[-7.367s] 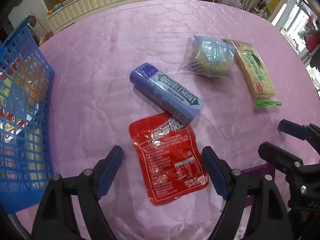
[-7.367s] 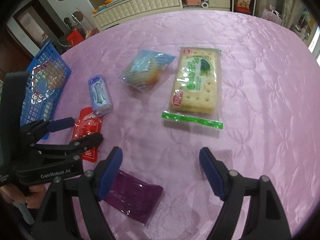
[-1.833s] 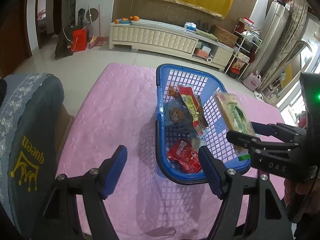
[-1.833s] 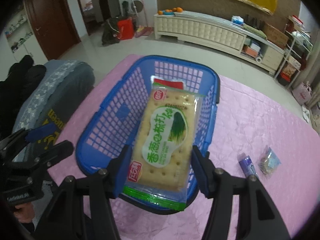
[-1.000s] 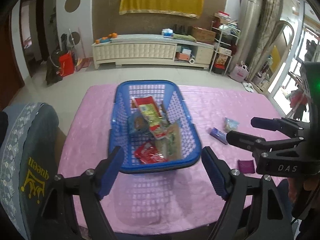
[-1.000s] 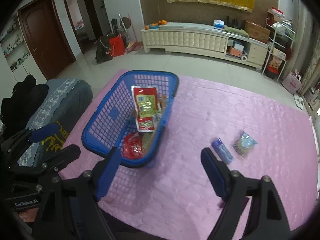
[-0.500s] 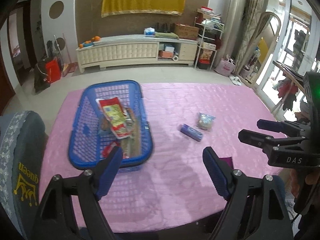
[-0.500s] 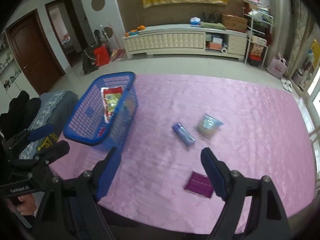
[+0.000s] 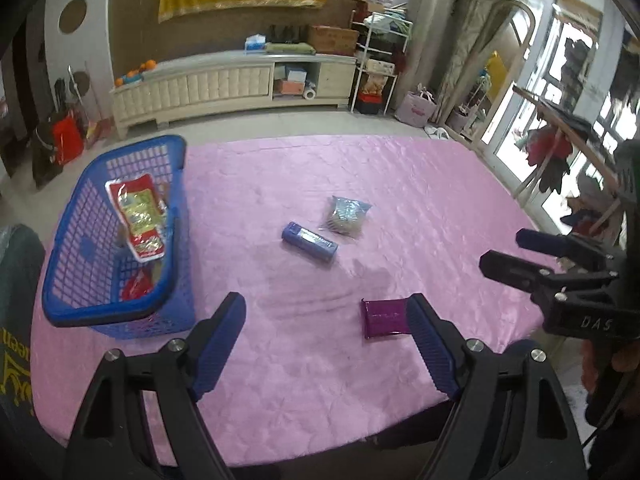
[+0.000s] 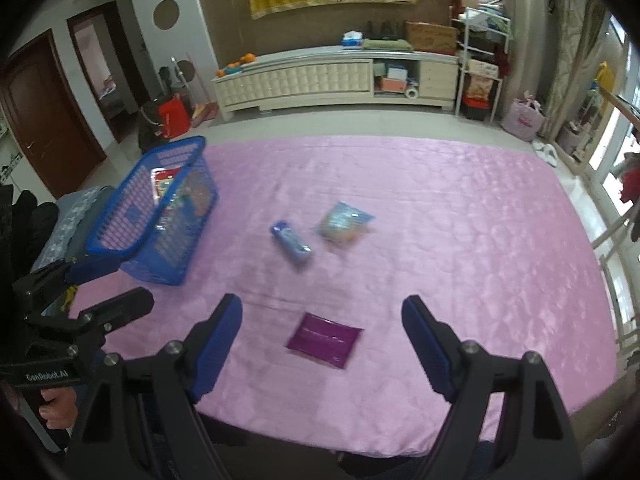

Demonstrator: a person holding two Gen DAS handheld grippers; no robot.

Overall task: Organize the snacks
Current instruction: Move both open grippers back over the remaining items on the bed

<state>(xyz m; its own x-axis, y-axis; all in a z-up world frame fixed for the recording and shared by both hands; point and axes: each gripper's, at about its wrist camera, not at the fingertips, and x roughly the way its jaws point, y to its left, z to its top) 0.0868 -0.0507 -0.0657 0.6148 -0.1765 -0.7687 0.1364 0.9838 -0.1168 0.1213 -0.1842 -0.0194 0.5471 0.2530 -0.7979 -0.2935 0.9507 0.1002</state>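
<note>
Two hand-held grippers hang high above a table draped in a pink cloth (image 9: 420, 184), both with jaws spread wide and nothing between them. The left gripper (image 9: 326, 344) and the right gripper (image 10: 322, 344) each look down on three snacks not yet put away. A flat purple packet (image 10: 325, 339) lies nearest the front edge; a blue tube of gum (image 9: 310, 241) rests mid-table, with a clear bag of biscuits (image 9: 347, 216) just beside it. A blue basket (image 9: 70, 312) at the left end already holds several packets, one red-and-yellow pouch (image 9: 138, 216) propped upright inside.

All three look light. The purple packet appears thin and soft, lying flush on the cloth, so it would probably need a pinch at one raised edge, and its film may slip. The tube looks rigid and round; taking it across its middle should keep it from rolling. The bag seems crinkly, its contents likely brittle, so a gentle hold suits it best.
</note>
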